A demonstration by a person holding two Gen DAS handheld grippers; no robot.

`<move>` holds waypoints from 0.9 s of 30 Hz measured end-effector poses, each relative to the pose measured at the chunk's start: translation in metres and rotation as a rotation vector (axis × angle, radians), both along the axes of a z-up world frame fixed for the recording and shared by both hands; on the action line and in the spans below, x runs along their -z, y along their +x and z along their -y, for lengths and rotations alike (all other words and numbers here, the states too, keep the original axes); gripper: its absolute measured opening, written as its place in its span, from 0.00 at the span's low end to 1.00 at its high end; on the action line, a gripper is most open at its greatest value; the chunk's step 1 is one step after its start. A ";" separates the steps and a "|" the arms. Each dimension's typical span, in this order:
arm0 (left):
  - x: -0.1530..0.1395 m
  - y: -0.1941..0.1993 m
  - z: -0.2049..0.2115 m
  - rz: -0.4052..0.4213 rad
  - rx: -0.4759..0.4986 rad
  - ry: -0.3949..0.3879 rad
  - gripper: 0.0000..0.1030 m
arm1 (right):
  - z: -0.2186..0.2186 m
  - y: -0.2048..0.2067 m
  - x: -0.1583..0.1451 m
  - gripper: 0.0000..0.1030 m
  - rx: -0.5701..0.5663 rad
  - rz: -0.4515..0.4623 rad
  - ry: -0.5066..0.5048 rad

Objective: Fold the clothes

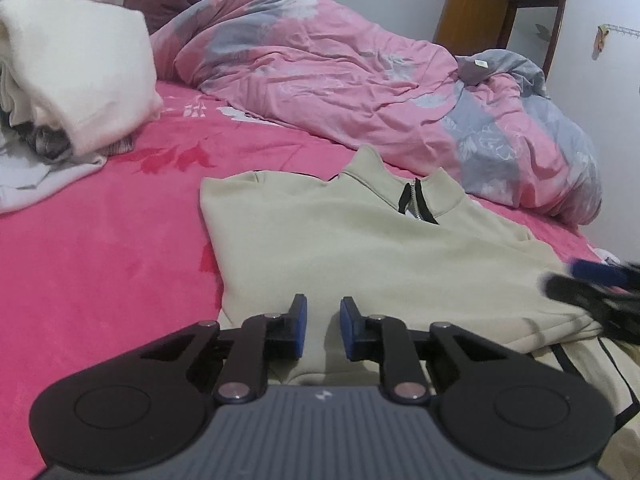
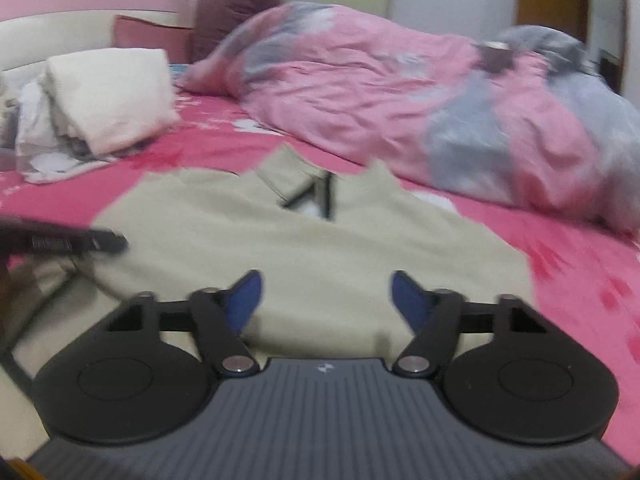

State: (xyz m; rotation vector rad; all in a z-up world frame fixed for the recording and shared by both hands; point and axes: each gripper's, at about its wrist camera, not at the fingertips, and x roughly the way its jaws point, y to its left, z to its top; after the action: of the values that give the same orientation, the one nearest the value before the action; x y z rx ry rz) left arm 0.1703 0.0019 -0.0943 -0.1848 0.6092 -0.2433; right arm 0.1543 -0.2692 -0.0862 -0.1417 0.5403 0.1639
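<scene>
1. Beige, with a black zip at its stand-up collar, the sweatshirt [image 1: 360, 248] lies spread on the bed [image 1: 100, 272], collar toward the far side, partly folded with its left edge lying straight.
2. The bed is covered by a bright pink sheet with red flower prints.
3. The left tongs [image 1: 323, 328] sit low over the near hem of the sweatshirt; the blue pads stand a narrow gap apart with cloth seen between them, and whether they pinch it cannot be told.
4. The right tongs [image 2: 326, 300] hover over the lower middle of the sweatshirt, spread wide, holding nothing; this view is blurred.
5. In the left wrist view the right tongs show as a dark, blurred shape at the sweatshirt's right edge.
6. A crumpled quilt [image 1: 360, 80] in pink and grey lies bunched along the far side of the bed, just beyond the collar.
7. A folded cream blanket [image 1: 76, 68] sits at the far left on a heap of pale laundry, well apart from the sweatshirt.
8. A brown wooden wardrobe [image 1: 472, 12] stands against the far wall.
</scene>
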 end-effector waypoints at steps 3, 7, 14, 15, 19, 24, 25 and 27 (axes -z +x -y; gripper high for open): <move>0.002 0.000 -0.002 0.001 -0.001 -0.016 0.19 | -0.014 0.024 -0.001 0.41 -0.046 -0.017 -0.027; 0.004 0.000 -0.003 0.005 -0.001 -0.029 0.19 | -0.034 0.057 -0.003 0.28 -0.108 -0.039 -0.062; 0.005 -0.001 -0.005 0.008 0.000 -0.046 0.19 | 0.007 0.058 -0.007 0.15 0.021 -0.051 0.015; 0.005 -0.001 -0.005 0.009 0.000 -0.045 0.19 | 0.012 0.058 -0.008 0.00 0.040 -0.052 0.026; 0.006 -0.001 -0.006 0.010 -0.001 -0.048 0.19 | 0.035 0.058 -0.010 0.00 0.114 -0.059 0.070; 0.007 -0.001 -0.008 0.010 0.000 -0.063 0.19 | 0.045 0.060 -0.016 0.04 0.147 -0.063 0.119; 0.007 -0.001 -0.008 0.010 0.000 -0.066 0.19 | 0.031 0.062 -0.019 0.04 0.104 -0.062 0.123; 0.007 -0.001 -0.009 0.010 0.001 -0.072 0.19 | 0.005 0.068 -0.021 0.04 0.030 -0.065 0.106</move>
State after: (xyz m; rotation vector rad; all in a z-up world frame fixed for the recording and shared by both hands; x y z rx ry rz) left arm 0.1694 0.0106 -0.1015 -0.2529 0.5914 -0.2673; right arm 0.2218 -0.2743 -0.0648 -0.0248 0.5970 0.1683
